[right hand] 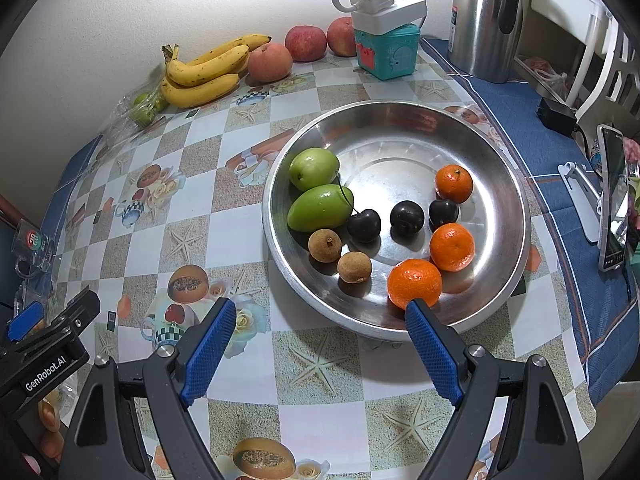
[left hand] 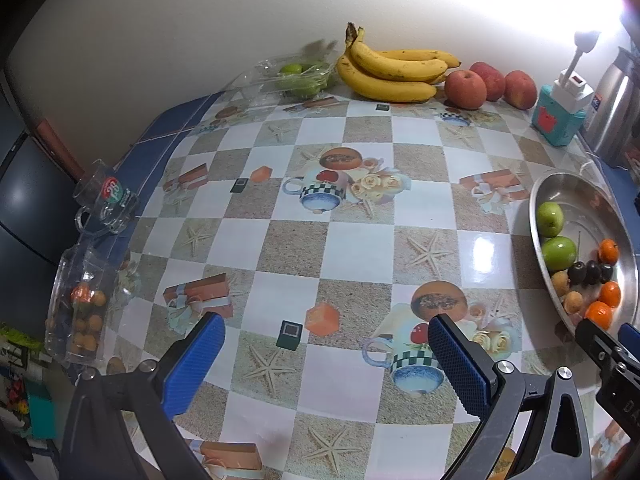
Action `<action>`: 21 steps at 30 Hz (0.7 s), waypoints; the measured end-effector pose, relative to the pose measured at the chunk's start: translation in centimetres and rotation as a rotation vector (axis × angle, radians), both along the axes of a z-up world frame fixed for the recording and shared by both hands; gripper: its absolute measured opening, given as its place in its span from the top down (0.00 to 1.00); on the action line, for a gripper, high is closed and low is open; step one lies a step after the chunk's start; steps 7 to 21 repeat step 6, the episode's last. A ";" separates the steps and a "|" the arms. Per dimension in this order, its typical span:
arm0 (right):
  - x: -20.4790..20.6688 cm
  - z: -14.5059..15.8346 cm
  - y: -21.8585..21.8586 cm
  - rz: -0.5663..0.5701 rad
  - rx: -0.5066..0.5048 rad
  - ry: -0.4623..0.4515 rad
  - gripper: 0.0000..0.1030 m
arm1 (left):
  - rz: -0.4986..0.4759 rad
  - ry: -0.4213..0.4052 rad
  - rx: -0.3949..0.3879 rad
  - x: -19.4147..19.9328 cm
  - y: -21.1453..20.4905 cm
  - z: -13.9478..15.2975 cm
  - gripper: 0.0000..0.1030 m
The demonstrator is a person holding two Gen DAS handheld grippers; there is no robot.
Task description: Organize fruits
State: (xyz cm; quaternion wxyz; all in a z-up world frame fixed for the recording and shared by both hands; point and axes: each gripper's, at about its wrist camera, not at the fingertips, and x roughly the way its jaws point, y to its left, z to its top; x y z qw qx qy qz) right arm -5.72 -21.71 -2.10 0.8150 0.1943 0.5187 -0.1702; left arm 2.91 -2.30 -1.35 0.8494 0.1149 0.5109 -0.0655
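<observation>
At the far left edge of the table a clear glass mug [left hand: 105,202] lies tipped, with a round red-and-green label whose figures look like "20" (too small to be sure). Just nearer, a clear plastic box [left hand: 76,304] holds small brown and orange fruits. In the right wrist view the side of the left gripper [left hand: 326,354] carries white lettering, "GenRobot.AI". Its blue-padded jaws stand wide apart above bare patterned tablecloth [left hand: 360,248], with nothing between them.

Along the far wall, left to right: a crumpled clear tray of green fruits [left hand: 298,76], a bunch of bananas [left hand: 394,70], and three red apples [left hand: 490,84] touching in a row. Next comes a teal toy house [right hand: 388,52] with a white power strip [right hand: 386,6] on top, then a steel thermos jug [right hand: 486,16] whose small label cannot be read.

The steel bowl [right hand: 492,152] sits on the right half of the table. In it, left to right, are two green fruits [right hand: 318,190] touching each other, two brown longans [right hand: 340,256], three dark cherries [right hand: 404,218] and three tangerines [right hand: 444,236]. The right gripper [right hand: 320,332] hangs over the bowl's near rim, jaws spread wide and empty; its right pad stands in front of the nearest tangerine and hides part of it.

At the far right a phone [right hand: 614,200] stands on a white holder on blue cloth.
</observation>
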 end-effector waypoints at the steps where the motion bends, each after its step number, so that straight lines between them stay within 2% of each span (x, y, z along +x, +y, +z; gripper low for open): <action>1: 0.0 0.0 0.0 0.000 0.000 0.000 0.15 | -0.008 -0.005 -0.009 -0.1 0.0 0.1 0.00; 21: 0.0 0.0 0.0 -0.001 0.000 0.000 0.15 | -0.023 -0.017 -0.012 -0.1 -0.2 0.3 0.00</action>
